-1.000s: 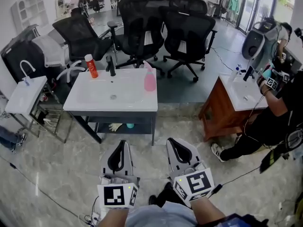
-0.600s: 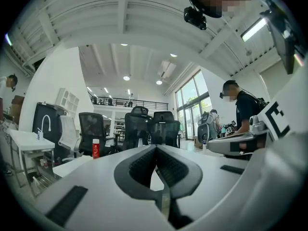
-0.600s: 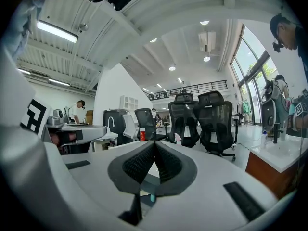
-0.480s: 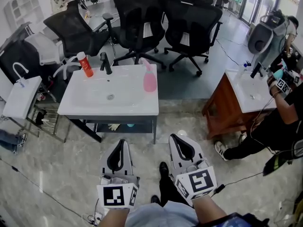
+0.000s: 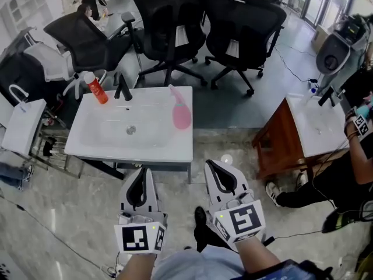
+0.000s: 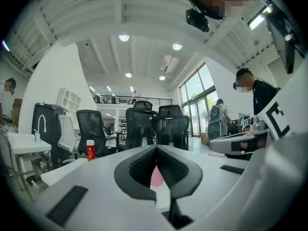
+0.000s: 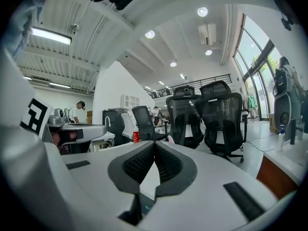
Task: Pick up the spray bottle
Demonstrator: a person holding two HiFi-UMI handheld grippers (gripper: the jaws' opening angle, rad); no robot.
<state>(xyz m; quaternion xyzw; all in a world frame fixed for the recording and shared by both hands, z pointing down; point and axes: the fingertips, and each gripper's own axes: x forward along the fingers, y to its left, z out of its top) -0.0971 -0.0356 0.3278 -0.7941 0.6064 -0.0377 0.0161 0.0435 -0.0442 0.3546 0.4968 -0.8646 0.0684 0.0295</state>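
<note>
1. Far left on the white sink counter [image 5: 145, 151]: a red bottle [image 5: 95, 88] and a black tap [image 5: 122, 88], not the target, best left alone.
2. Low in the head view, short of the counter's near edge: left gripper [image 5: 140, 172], shut tip to tip, nothing held.
3. On the counter's right side, close to its edge: pink spray bottle [image 5: 180, 114], standing, untouched.
4. Further right: right gripper [image 5: 213, 165], likewise closed and empty.
5. Probably best: spread one gripper's jaws before reaching, close squarely around the bottle's body, lift straight up, avoid nudging it off the edge.
</note>
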